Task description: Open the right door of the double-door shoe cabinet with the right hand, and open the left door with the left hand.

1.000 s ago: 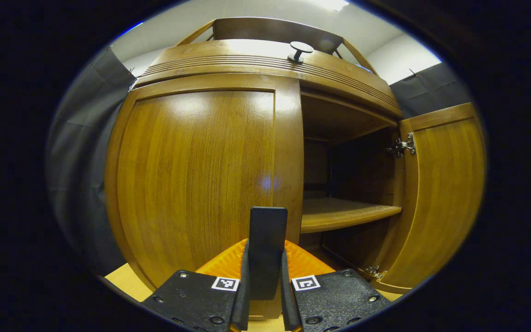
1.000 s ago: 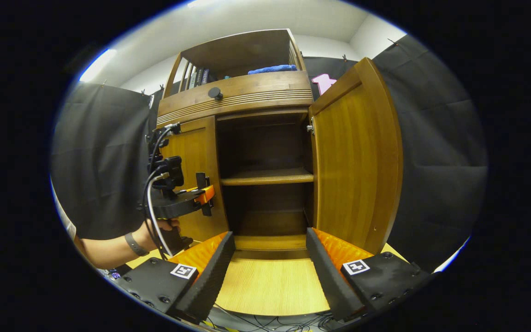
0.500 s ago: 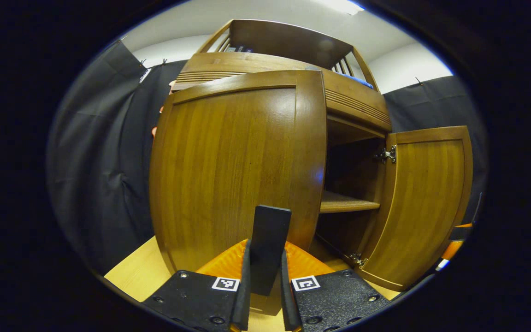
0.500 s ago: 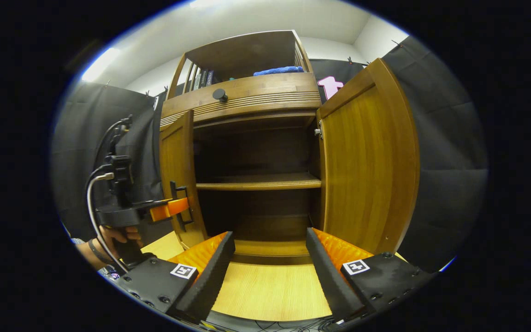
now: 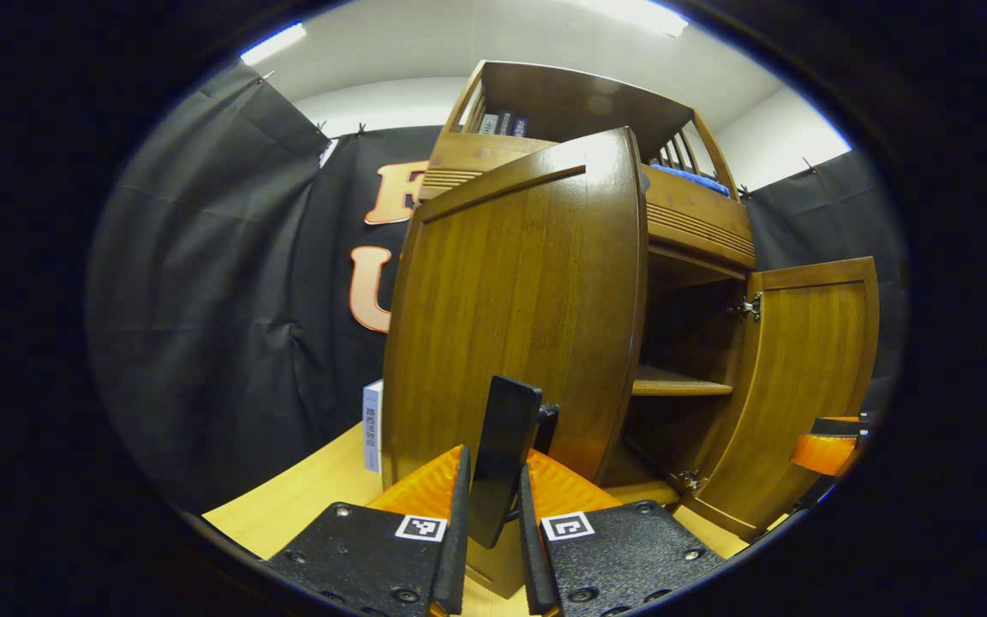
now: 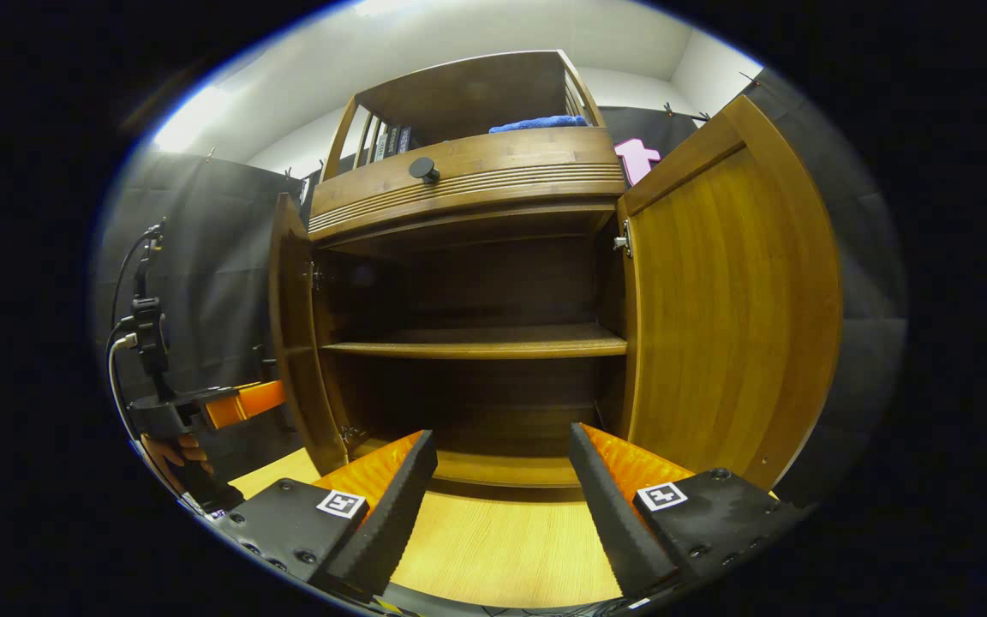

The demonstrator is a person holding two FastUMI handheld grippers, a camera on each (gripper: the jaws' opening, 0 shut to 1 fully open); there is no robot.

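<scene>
Right between the left gripper (image 5: 493, 514) fingers sits the dark door handle (image 5: 504, 458), both fingers clamped on it, with the left door (image 5: 519, 317) swung out just ahead. The right gripper (image 6: 502, 480) has its fingers spread wide, holding nothing; beyond them are the shoe cabinet's shelf (image 6: 476, 347) and the open right door (image 6: 729, 317).

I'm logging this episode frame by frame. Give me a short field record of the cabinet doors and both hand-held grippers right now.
left door: swung wide open
left door handle: clamped between the fingers of the left hand-held gripper
right door: wide open, untouched
right hand-held gripper: open, holding nothing, facing the cabinet interior
shelf: bare
drawer knob: above the doors, untouched
</scene>
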